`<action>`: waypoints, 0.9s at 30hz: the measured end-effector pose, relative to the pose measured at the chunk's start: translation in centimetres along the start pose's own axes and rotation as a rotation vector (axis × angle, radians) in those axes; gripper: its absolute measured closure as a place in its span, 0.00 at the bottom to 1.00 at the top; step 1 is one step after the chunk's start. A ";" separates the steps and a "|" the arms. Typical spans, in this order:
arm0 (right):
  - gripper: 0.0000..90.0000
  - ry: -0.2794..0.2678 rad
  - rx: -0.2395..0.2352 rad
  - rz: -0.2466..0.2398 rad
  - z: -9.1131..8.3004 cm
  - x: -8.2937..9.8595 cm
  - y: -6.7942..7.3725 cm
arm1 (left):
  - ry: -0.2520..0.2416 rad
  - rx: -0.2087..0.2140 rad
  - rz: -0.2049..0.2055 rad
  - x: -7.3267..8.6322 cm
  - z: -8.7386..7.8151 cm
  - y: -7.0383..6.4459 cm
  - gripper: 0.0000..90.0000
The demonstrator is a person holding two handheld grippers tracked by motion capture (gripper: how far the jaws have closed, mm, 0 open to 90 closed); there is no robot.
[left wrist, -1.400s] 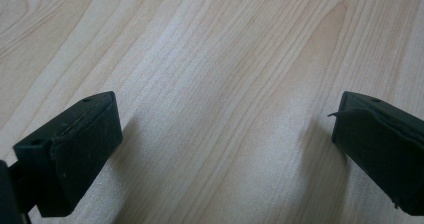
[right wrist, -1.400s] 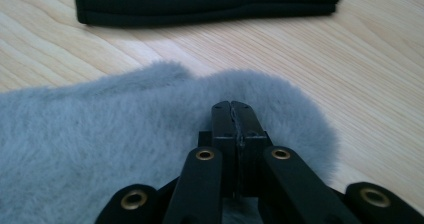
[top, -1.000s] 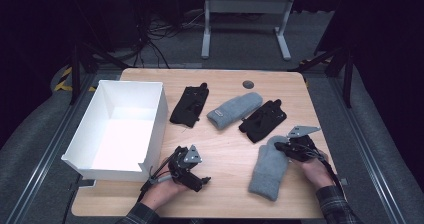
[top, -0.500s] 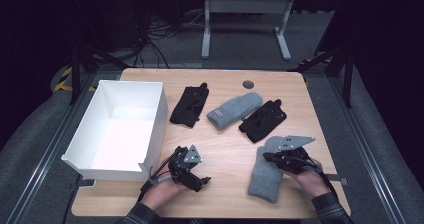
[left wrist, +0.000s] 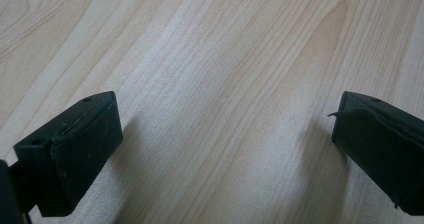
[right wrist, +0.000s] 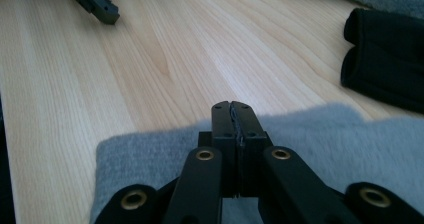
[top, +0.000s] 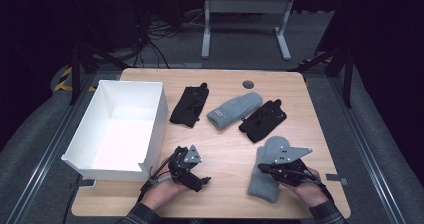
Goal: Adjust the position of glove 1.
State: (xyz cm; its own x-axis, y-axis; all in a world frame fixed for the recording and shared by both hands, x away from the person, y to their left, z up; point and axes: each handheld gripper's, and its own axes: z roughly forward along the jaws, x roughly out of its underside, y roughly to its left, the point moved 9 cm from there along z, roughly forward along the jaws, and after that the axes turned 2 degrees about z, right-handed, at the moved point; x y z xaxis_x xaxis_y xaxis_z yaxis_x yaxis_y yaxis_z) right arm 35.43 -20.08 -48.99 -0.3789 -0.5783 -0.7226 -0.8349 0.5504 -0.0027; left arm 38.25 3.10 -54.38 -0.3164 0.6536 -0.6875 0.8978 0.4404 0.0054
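Right claw (top: pixel 264 168): closed, empty, over grey mitten (top: pixel 270 171) near tabletop's (top: pixel 225 149) front right corner. Left claw (top: pixel 202 181): open wide, on bare front edge.

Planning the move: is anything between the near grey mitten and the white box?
Yes. The left gripper, jaws open and low over the table, sits between the near grey mitten and the white box.

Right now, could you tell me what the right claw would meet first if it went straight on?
Likely nothing: beyond the grey mitten under the right claw lies bare table; the left claw sits off to one side, a black glove to the other.
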 end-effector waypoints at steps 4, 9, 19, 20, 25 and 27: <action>1.00 0.021 -0.006 0.000 -0.2 0.9 0.3 | 0.000 0.000 0.000 0.0 0.0 0.0 0.00; 1.00 0.059 -0.049 -0.018 0.9 1.5 1.2 | -0.001 -0.001 -0.001 0.0 0.0 0.0 0.00; 1.00 0.037 -0.124 -0.062 4.0 -1.0 4.2 | -0.001 0.002 -0.003 0.0 0.0 0.0 0.00; 1.00 0.034 -0.121 -0.069 4.4 -1.3 4.4 | 0.000 0.001 -0.003 0.0 0.0 0.0 0.00; 1.00 0.021 -0.112 -0.078 5.7 -2.5 4.8 | 0.003 0.001 -0.007 0.1 0.0 -0.1 0.00; 1.00 0.020 -0.110 -0.077 5.9 -2.7 4.8 | -0.001 0.001 -0.003 0.0 0.0 0.0 0.00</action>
State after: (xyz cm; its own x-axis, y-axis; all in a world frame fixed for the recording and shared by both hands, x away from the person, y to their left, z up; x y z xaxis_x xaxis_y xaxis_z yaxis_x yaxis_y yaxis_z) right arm 34.81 -12.29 -51.09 -0.3189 -0.6290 -0.7090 -0.9001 0.4353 0.0187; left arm 38.22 3.08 -54.40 -0.3191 0.6514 -0.6884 0.8972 0.4417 0.0022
